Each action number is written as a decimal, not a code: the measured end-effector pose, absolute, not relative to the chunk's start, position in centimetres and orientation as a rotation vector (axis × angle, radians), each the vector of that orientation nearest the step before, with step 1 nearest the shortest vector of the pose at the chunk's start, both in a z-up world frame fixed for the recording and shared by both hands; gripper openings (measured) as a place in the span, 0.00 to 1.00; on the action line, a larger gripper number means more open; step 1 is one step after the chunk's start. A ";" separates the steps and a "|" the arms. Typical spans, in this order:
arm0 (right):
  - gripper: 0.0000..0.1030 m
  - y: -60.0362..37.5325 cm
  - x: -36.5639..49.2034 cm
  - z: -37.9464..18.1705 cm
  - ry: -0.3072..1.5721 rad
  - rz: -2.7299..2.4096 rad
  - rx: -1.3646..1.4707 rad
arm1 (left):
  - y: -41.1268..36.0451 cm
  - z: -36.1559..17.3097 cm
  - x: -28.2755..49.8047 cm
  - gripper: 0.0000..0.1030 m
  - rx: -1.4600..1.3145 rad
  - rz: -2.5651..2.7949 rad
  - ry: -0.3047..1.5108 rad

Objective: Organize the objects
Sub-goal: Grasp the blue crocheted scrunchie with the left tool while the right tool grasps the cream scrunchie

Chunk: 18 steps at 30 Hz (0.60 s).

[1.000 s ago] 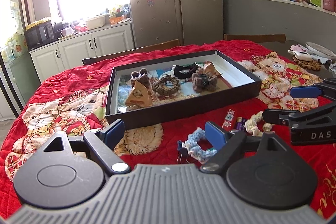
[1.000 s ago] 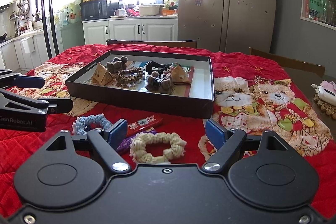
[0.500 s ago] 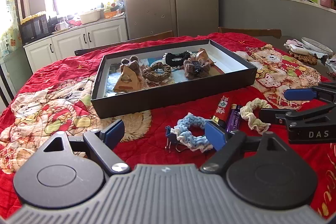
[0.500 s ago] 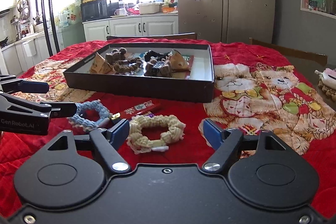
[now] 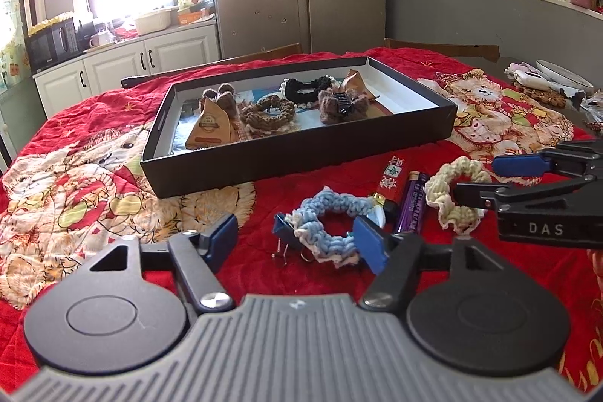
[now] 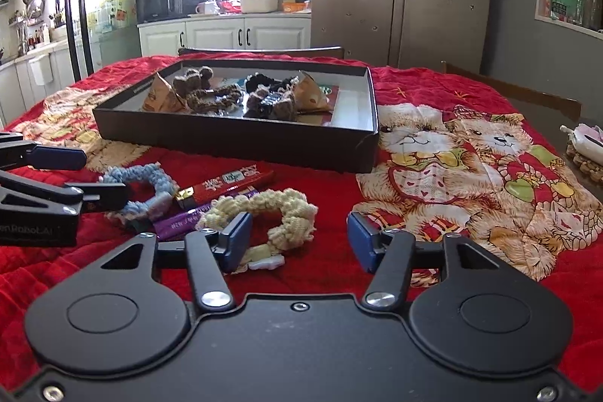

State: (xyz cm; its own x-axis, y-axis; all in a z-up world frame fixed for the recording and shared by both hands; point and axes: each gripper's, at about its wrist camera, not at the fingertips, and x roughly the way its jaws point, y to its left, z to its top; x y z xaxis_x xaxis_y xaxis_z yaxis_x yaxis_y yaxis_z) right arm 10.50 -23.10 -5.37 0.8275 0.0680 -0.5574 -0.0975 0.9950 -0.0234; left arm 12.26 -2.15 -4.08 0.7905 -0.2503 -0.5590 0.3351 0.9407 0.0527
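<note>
Two grippers hang low over the red bear-print cloth [image 6: 471, 153], and we see both with jaws that have just been closing yet stand apart. Our left gripper [image 5: 297, 240] is about two-thirds open; the blue scrunchie [image 5: 328, 225] and the small blue binder clip [image 5: 283, 232] under it lie between its fingers. The right-hand blue pad [image 5: 367, 245] sits right against the scrunchie's edge, though we cannot tell whether it presses; the left-hand pad is clear of it.

Our right gripper [image 6: 297, 243] is roughly half open. The cream scrunchie [image 6: 271, 210] lies in front of and partly between its fingers, with the left pad [image 6: 235, 242] overlapping its near edge and the right pad well clear, so nothing is gripped.

Between the two scrunchies lie a red lighter [image 6: 226, 183] and a purple one [image 5: 412, 204], side by side. Beyond them sits the black tray [image 5: 301, 153], holding brown scrunchies, a black one and two paper packets.
</note>
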 end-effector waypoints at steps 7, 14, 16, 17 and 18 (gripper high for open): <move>0.52 -23.1 10.9 -5.8 0.616 0.099 -0.047 | -1.8 -4.3 12.5 0.56 0.125 -0.325 0.600; 0.47 -23.1 11.0 -5.9 0.624 0.113 -0.044 | -1.6 -4.6 12.5 0.54 0.113 -0.339 0.616; 0.46 -23.1 11.0 -6.0 0.627 0.117 -0.040 | -1.3 -4.6 12.7 0.54 0.088 -0.343 0.631; 0.46 -23.1 11.0 -6.0 0.627 0.119 -0.039 | -1.1 -4.7 12.8 0.54 0.076 -0.345 0.636; 0.46 -23.1 11.0 -6.0 0.628 0.121 -0.038 | -1.0 -4.7 12.8 0.54 0.066 -0.346 0.640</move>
State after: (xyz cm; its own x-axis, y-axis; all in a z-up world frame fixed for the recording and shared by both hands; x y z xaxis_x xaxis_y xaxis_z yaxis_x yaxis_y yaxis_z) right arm 10.97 -23.12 -5.98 0.8022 0.1017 -0.5884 -0.1248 0.9922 0.0015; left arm 12.83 -1.03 -4.69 0.7471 -0.2955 -0.5954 0.3361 0.9407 -0.0450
